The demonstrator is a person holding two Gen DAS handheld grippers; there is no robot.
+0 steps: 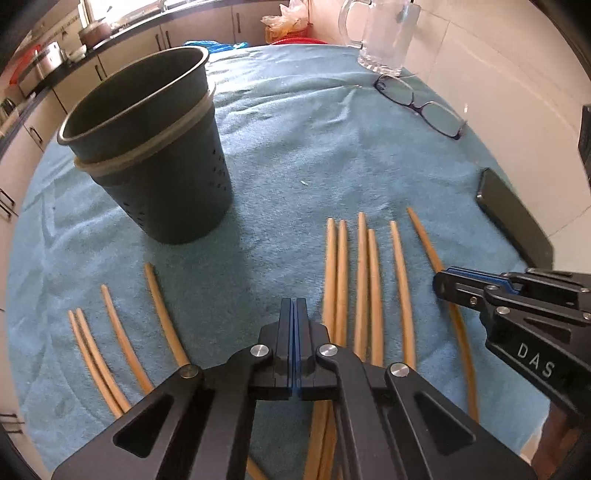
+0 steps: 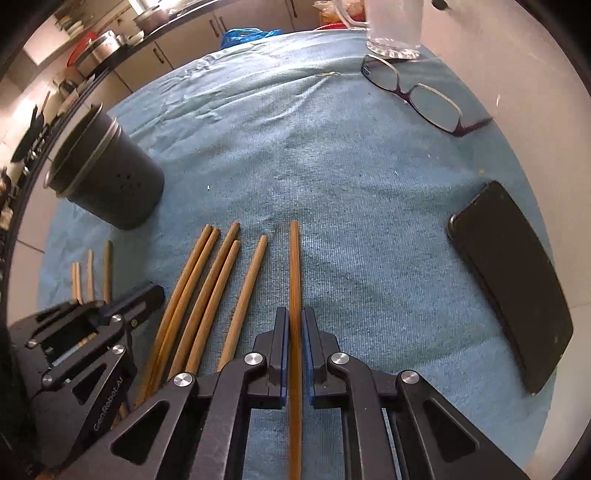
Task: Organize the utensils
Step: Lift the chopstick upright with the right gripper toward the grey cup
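Observation:
Several wooden chopsticks (image 1: 364,273) lie in rows on a blue towel (image 1: 295,147); they also show in the right wrist view (image 2: 207,280). A dark perforated utensil holder (image 1: 155,147) stands upright at the left; it also shows in the right wrist view (image 2: 107,177). My left gripper (image 1: 294,306) is shut and empty, low over the towel between two chopstick groups. My right gripper (image 2: 294,317) has its jaws closed around the rightmost chopstick (image 2: 294,266), which lies on the towel. The right gripper also shows in the left wrist view (image 1: 443,286).
A black phone (image 2: 513,280) lies at the right edge of the towel. Eyeglasses (image 2: 413,96) and a glass mug (image 1: 384,33) sit at the back right. A kitchen counter with pots (image 1: 48,62) runs along the left.

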